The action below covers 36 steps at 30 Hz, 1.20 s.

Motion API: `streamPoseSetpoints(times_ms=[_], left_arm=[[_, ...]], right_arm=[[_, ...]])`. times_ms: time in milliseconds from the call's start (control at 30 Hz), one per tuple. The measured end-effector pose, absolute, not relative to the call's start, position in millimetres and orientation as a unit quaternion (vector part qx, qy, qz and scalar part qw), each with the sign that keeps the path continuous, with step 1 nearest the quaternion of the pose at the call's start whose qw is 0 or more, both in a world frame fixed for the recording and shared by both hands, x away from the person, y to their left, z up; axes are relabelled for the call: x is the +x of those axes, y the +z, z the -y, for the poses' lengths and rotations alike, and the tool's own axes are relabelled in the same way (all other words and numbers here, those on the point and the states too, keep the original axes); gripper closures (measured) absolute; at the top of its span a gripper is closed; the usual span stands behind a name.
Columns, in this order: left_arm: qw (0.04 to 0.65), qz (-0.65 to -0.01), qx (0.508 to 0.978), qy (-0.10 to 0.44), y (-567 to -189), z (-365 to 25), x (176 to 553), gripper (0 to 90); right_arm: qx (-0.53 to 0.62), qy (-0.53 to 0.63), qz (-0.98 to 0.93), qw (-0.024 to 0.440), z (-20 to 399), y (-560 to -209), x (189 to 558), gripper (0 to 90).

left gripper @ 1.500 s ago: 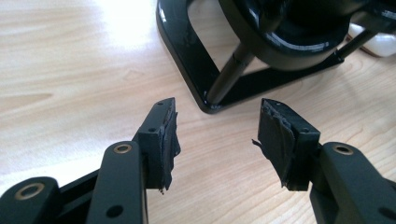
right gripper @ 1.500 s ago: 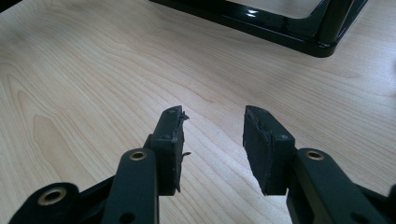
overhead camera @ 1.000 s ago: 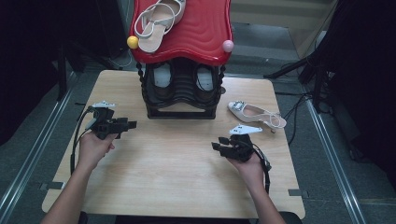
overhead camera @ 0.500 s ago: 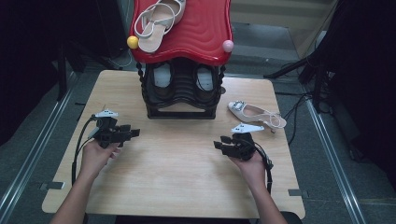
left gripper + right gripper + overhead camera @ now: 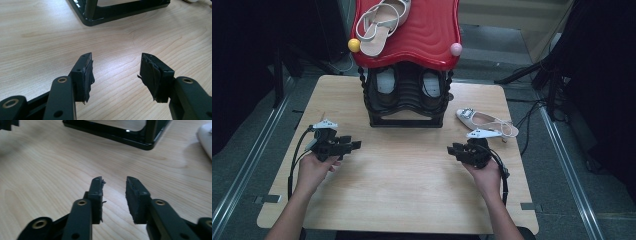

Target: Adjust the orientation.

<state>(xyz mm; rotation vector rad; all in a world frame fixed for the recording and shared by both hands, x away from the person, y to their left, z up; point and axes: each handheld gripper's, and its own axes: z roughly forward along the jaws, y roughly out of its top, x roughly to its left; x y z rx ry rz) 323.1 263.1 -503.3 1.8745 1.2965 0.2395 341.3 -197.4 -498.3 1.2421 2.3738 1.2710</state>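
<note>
Since a second ago, the left gripper [image 5: 353, 145] is brought down and inward across the wooden table [image 5: 412, 200], from nearer the left edge to the lower left of the high view. Its jaws have just been opening and now stand wide apart, with nothing between them but bare wood (seen plainly in the left gripper view [image 5: 116, 75]). The right gripper [image 5: 455, 149], at the lower right of centre, is kept almost where it was. Its jaws have just been closing, yet a gap is left between the pads and nothing is grasped [image 5: 113, 195].

Judged from this, no shoe is in hand and a pick-up is only being prepared.

The white slingback shoe [image 5: 484, 121] is lying on the table at the centre right, just above the right gripper and apart from it. Its mate [image 5: 379, 22] is resting on the red rack top [image 5: 427, 35] at the upper centre.

Both forearms are brought in from the bottom edge. Both grippers are held low over the wood, pointed inward toward each other, below the black rack base [image 5: 407, 121].
</note>
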Motion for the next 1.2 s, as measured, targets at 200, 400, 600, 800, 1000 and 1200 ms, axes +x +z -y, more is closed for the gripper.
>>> streamPoseSetpoints(times_ms=[200,400,600,800,1000,1200], left_arm=[[0.418,-0.51,0.746,0.095,-503,-261,323,44.4],[0.417,-0.51,0.747,0.093,-502,-260,322,44.1],[0.414,-0.51,0.749,0.086,-504,-257,323,44.1],[0.416,-0.502,0.754,0.084,-502,-250,320,43.9],[0.409,-0.5,0.759,0.079,-505,-247,321,43.7],[0.413,-0.498,0.759,0.073,-505,-247,321,43.7]], right_arm=[[0.438,0.431,-0.784,0.087,207,-499,347,83.7],[0.457,0.43,-0.774,0.086,216,-498,357,90.0],[0.471,0.427,-0.767,0.089,222,-497,368,90.0],[0.477,0.43,-0.759,0.108,232,-485,374,90.0],[0.491,0.426,-0.752,0.109,248,-478,387,90.0],[0.504,0.418,-0.746,0.121,264,-473,400,90.0]])
